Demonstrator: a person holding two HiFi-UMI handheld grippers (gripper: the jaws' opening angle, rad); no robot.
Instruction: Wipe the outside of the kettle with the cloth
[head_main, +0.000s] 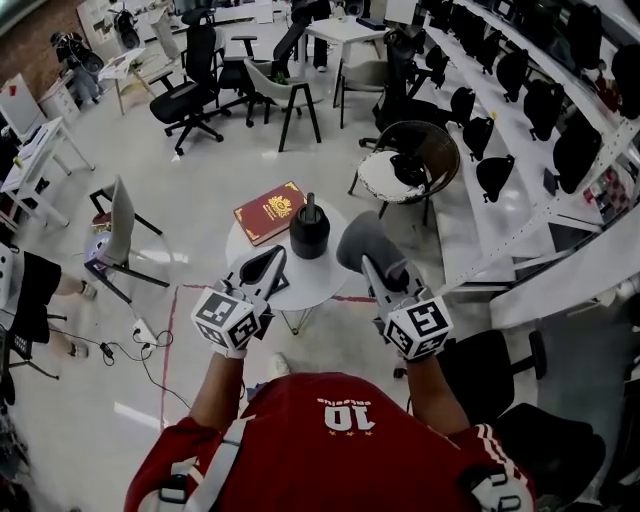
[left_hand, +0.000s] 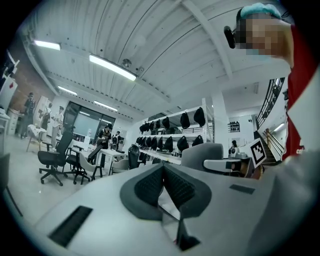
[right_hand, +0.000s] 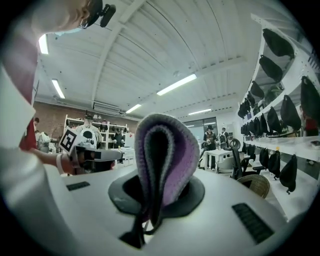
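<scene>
The black kettle (head_main: 309, 229) stands upright on a small round white table (head_main: 320, 283), beside a red book (head_main: 269, 211). My right gripper (head_main: 373, 263) is shut on a folded grey and purple cloth (head_main: 359, 243), held up just right of the kettle and not touching it. In the right gripper view the cloth (right_hand: 162, 157) sticks up from between the jaws and hides their tips. My left gripper (head_main: 264, 264) hovers over the table's near left side, shut with nothing in it. In the left gripper view its pads (left_hand: 176, 184) meet, pointing upward at the room.
A wicker chair (head_main: 412, 157) with a black bag stands right behind the table. A grey chair (head_main: 118, 228) is to the left, with cables on the floor near it. Office chairs and desks fill the back. Shelves with black bags (head_main: 545, 100) run along the right.
</scene>
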